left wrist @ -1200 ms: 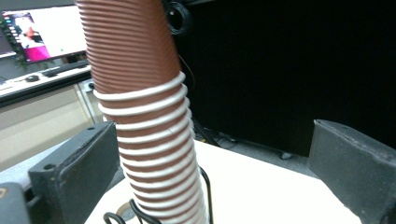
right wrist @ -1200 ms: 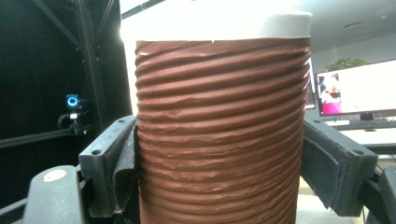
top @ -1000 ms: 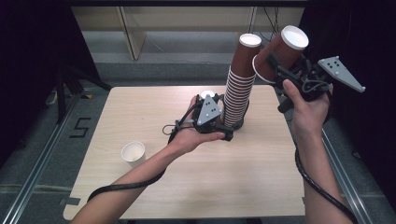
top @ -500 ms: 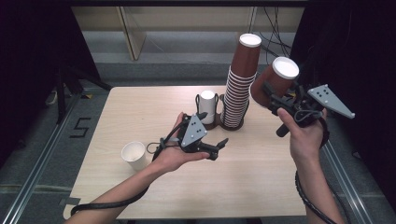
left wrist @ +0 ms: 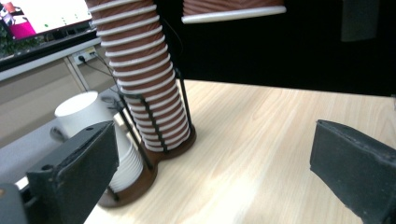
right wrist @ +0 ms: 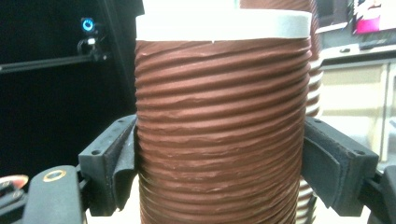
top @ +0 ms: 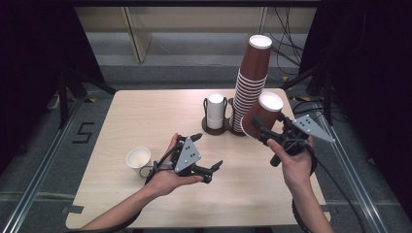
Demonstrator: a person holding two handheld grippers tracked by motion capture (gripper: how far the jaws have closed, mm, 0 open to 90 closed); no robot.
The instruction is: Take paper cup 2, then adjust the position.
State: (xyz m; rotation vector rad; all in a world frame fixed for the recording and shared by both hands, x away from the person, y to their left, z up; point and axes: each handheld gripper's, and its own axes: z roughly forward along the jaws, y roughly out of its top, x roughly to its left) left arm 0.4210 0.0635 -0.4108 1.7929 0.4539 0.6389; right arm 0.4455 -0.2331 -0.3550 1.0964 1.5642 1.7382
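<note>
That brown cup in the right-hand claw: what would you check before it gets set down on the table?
1. Grip: right gripper has both pads pressed on the brown cup: ok.
2. Cup free of the brown stack: ok.
3. Cup upright: tilted, not ok.
4. Bare table in front of the cup: ok.
5. Left gripper open, holding nothing, apart from the cup: ok.
6. White cup well off to the left: ok.
</note>
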